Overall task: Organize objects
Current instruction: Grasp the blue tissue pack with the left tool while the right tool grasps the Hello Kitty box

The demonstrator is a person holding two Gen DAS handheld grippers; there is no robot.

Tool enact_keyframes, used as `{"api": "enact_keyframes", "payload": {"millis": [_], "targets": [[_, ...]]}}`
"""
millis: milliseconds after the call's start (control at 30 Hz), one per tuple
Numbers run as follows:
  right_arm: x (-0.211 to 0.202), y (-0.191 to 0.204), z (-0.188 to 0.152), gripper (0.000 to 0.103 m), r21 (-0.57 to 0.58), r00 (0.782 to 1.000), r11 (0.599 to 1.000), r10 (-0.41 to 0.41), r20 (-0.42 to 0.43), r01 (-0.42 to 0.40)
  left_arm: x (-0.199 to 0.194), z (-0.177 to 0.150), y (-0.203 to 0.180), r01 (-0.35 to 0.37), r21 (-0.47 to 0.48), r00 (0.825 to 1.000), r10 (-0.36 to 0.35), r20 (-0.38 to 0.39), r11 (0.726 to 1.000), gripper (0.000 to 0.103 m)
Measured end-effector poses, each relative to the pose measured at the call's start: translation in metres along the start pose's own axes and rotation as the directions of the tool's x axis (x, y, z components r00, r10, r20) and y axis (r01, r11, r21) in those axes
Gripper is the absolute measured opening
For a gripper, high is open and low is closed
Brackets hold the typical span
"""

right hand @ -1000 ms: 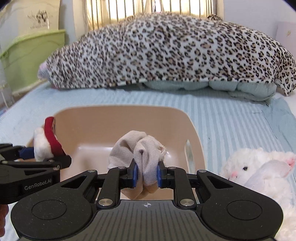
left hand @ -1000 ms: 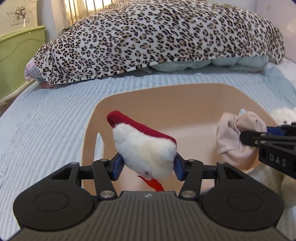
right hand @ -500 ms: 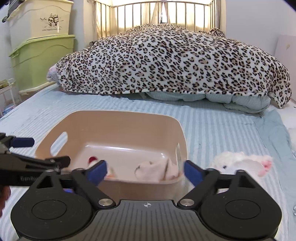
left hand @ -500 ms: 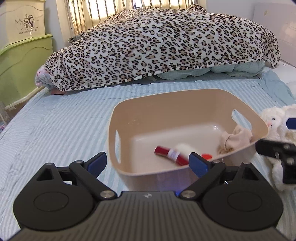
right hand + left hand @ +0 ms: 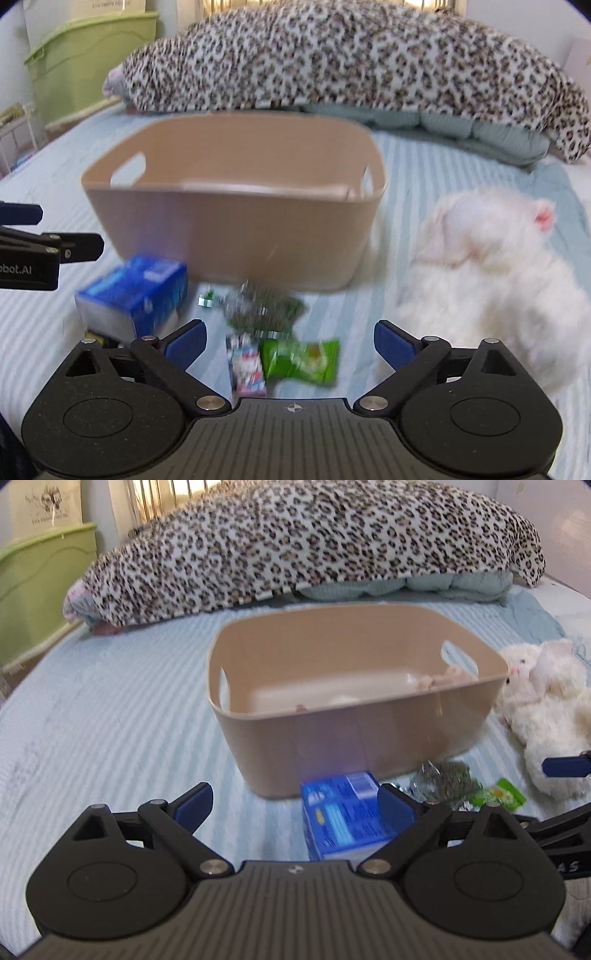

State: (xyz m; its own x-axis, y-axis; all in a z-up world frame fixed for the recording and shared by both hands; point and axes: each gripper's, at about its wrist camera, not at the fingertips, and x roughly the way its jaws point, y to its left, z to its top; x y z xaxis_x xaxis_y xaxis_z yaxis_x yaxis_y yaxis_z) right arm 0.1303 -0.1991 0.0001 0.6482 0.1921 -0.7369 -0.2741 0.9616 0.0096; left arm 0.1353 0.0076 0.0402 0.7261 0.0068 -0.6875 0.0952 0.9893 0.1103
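Observation:
A beige plastic bin [image 5: 354, 734] [image 5: 236, 236] stands on the bed. Inside it lie a pale cloth [image 5: 447, 675] and a white toy, mostly hidden by the near wall. My left gripper [image 5: 295, 805] is open and empty, low in front of the bin, with a blue box [image 5: 347, 816] [image 5: 133, 291] between its fingers. My right gripper [image 5: 290, 339] is open and empty above a green snack packet [image 5: 301, 360], a small pink packet [image 5: 247, 369] and a dark green foil packet [image 5: 264, 308] [image 5: 448, 781]. A white plush rabbit [image 5: 491, 280] [image 5: 543, 709] lies right of the bin.
A leopard-print duvet [image 5: 314, 542] [image 5: 351, 62] is heaped across the back of the blue striped bedsheet [image 5: 110, 720]. Green storage boxes [image 5: 85, 55] stand at the far left beside the bed. The view is motion-blurred.
Both grippers let go of the white and red toy and the cloth into the bin, opened, and pulled back and down toward the box and packets in front of it.

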Motion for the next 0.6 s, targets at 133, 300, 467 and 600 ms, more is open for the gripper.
{"api": "enact_keyframes", "payload": {"millis": [133,300,467,600], "targets": [[0.012,0.004,-0.012,0.094,0.0,0.998,1.0,0.019,-0.059,-0.019,0.01,-0.007,-0.007,0.003,-0.003,1.0,-0.003,-0.026,1.0,0.096],[0.027,0.004,-0.026,0.088,0.016,0.989,0.999,0.046,-0.139,-0.044,0.02,-0.012,-0.018,0.025,-0.01,0.999,-0.026,-0.046,1.0,0.096],[0.035,0.004,-0.029,0.086,0.037,0.985,0.998,0.064,-0.161,-0.059,0.028,-0.018,-0.025,0.056,-0.035,0.996,-0.058,-0.066,0.998,0.096],[0.037,0.011,-0.031,0.078,0.014,0.985,0.998,0.061,-0.16,-0.06,0.033,-0.019,-0.027,0.071,-0.064,0.994,-0.076,-0.076,0.995,0.096]]}}
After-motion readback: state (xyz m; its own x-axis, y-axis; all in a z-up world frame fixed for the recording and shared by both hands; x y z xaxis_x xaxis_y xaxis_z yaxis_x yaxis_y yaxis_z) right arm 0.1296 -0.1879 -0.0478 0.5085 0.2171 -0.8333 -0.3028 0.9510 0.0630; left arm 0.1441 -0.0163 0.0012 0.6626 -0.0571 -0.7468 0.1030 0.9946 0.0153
